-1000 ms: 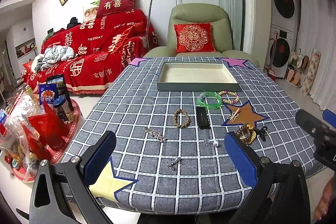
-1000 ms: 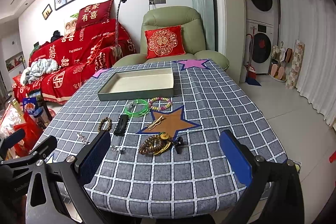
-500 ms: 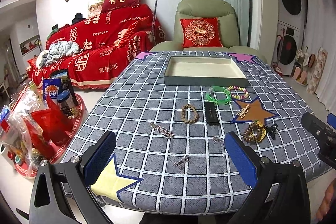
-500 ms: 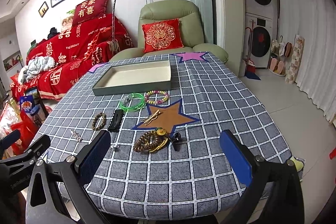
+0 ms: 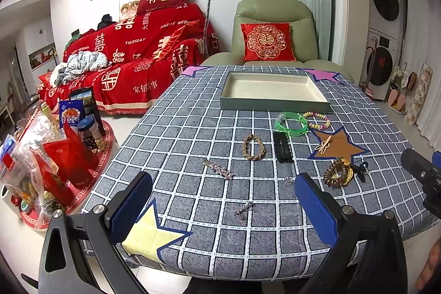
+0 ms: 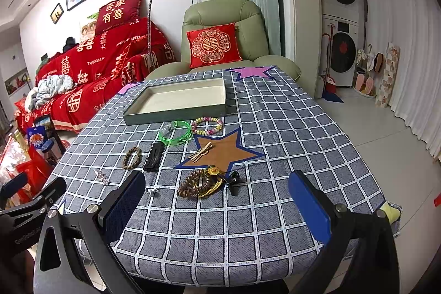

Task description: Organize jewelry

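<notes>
Left black two-finger gripper with blue pads point(image 5: 223, 207): jaws spread wide, nothing between them, held level and pointing forward. Right black two-finger gripper with blue pads point(image 6: 216, 207): same wide spread, gripping nothing, level. Each gripper's black frame shows at the edge of the other's view, side by side.

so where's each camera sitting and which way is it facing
Left wrist: on the left tool, near the table's left front, facing the tray; both open fingers and the right tool's tip show.
Right wrist: on the right tool, further right, same heading; its fingers and the left tool's tip show.
Shared: tray, green bangle, armchair.
</notes>
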`<state>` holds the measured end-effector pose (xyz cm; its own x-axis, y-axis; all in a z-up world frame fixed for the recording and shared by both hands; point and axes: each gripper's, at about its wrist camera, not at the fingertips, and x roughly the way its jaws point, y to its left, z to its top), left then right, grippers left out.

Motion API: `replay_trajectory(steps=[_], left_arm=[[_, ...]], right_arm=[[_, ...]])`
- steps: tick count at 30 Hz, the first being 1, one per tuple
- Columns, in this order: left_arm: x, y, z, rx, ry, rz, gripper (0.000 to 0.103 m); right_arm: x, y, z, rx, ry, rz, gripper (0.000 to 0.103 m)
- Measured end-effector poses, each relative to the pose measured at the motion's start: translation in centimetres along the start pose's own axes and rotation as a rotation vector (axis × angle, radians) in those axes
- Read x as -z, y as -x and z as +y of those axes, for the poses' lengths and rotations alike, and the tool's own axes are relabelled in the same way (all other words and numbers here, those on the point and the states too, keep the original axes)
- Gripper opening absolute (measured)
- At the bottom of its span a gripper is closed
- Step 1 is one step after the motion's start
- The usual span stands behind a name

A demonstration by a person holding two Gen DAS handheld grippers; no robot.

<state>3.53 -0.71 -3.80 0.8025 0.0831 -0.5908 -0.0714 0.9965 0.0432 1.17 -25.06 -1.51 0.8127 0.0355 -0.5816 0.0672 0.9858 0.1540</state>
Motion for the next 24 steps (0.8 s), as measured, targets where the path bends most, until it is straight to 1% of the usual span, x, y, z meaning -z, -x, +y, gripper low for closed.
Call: replay_trajectory(steps=[24], left_arm=[[0.45, 0.02, 0.42, -0.007, 0.001, 0.005, 0.103]], right_arm=[[0.11, -0.1, 0.01, -0.003, -0.005, 0.007, 0.103]])
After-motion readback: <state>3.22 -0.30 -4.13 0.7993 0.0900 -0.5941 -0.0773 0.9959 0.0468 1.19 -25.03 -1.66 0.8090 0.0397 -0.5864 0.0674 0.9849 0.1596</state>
